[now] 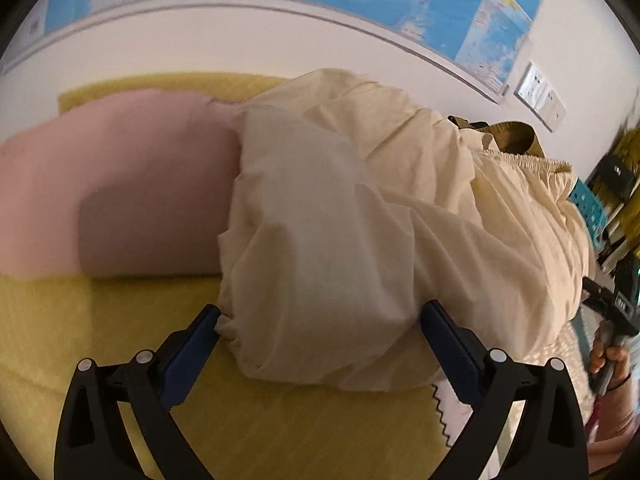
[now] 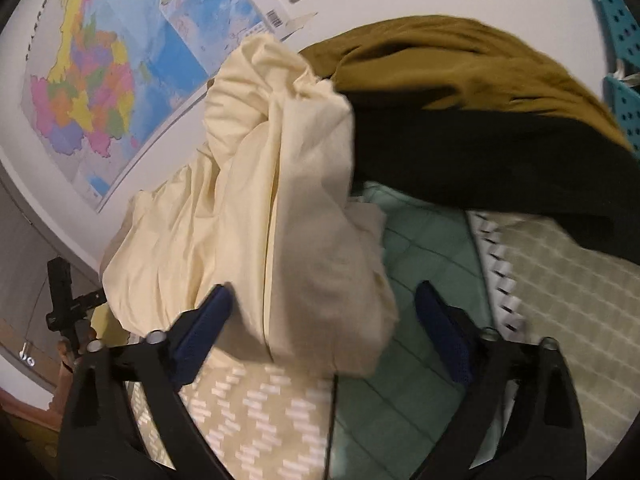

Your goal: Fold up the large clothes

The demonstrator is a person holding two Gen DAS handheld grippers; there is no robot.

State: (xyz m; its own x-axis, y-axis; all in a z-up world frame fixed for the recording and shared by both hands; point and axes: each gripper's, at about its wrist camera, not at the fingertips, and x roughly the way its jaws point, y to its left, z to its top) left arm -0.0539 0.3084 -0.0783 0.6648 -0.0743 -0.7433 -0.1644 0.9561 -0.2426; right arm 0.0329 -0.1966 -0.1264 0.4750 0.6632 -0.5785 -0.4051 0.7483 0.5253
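The cream cloth [image 1: 352, 216] lies bunched on the yellow cover [image 1: 280, 432], right of the pink pillow [image 1: 120, 184]. Both the left gripper [image 1: 320, 324] and right gripper [image 2: 324, 300] gape wide, holding nothing. Best pinch one edge layer, not the whole heap.

Setting: a lived-in room of a home, most likely a bedroom, as I read it from both wrist views. Evidence:
- large wall map [image 2: 92, 92] taped to a white wall, upper left of the right view;
- wall sockets [image 1: 540, 96], upper right of the left view;
- yellow bedding [image 1: 280, 432] and a pink pillow [image 1: 120, 184], lower and left;
- heaped cream sheet [image 1: 360, 220] and olive garment [image 2: 460, 68];
- teal perforated bins [image 2: 624, 96], right edge.
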